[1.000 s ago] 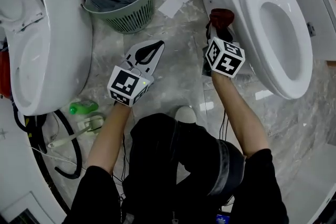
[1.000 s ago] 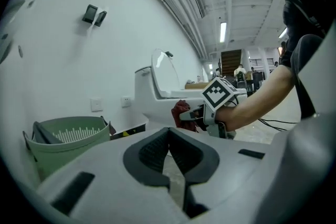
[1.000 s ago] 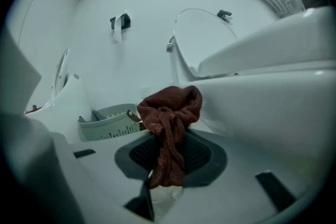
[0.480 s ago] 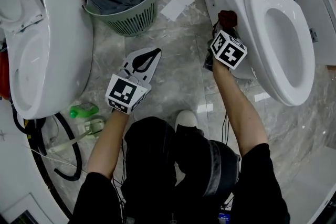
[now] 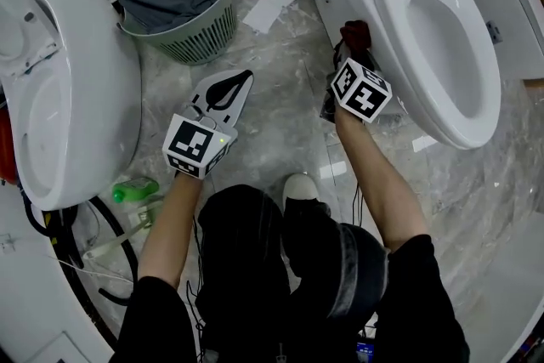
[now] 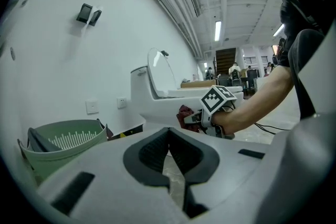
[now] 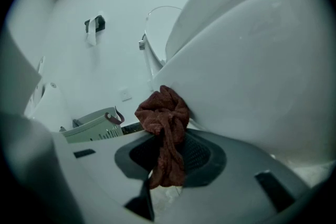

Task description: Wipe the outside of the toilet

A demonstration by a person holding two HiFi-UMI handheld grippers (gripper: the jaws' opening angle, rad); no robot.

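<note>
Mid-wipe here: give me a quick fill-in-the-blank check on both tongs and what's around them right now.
1. The right tongs are shut on a dark red ____.
2. It rests against the outside of the toilet on the person's ____.
3. The left tongs are ____ and hold nothing.
4. The basket on the floor is ____ in colour.

Missing words: cloth; right; shut; green.

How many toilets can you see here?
2. One toilet, lid up, is on the right, with the right gripper holding a dark red cloth against its side. The other, lid down, is on the left. A white fixture at the far right may be a third.
</note>
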